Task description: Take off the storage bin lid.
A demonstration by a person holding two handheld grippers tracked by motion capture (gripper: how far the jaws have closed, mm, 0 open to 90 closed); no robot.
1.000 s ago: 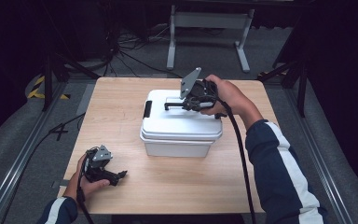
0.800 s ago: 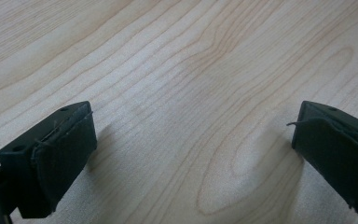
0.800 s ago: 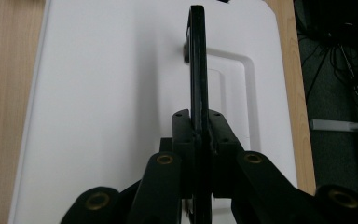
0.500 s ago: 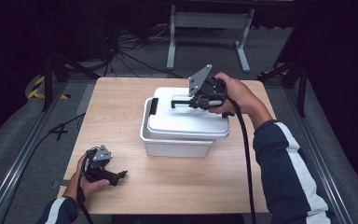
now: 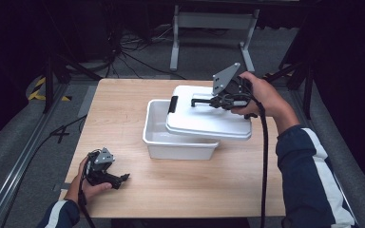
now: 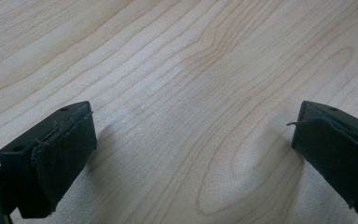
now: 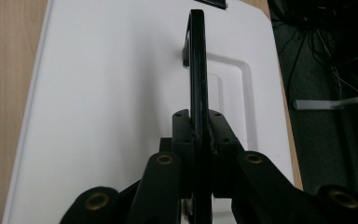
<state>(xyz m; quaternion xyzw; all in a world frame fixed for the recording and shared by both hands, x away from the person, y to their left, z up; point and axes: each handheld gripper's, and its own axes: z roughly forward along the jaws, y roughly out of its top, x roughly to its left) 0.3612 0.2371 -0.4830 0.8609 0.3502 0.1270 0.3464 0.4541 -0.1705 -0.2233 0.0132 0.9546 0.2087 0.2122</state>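
A white plastic box (image 5: 171,140) stands in the middle of the wooden table (image 5: 209,185). Its white lid (image 5: 204,118) hangs lifted and shifted to the right, partly over the box. My right gripper (image 5: 214,102) is shut on the lid's black handle (image 7: 196,60), which stands upright between the jaws in the right gripper view above the lid (image 7: 112,102). A black latch (image 5: 173,104) shows on the lid's left edge. My left gripper (image 5: 121,179) rests open near the table's front left corner, its pads (image 6: 65,158) wide apart over bare wood.
A metal stand (image 5: 214,28) and cables lie on the dark floor beyond the table's far edge. A rail runs along the floor on the left. Bare wood surrounds the box on the table's front and left.
My right gripper has lifted the lid off the box and carried it to the right, uncovering the box's left part. The left gripper has stayed where it was.
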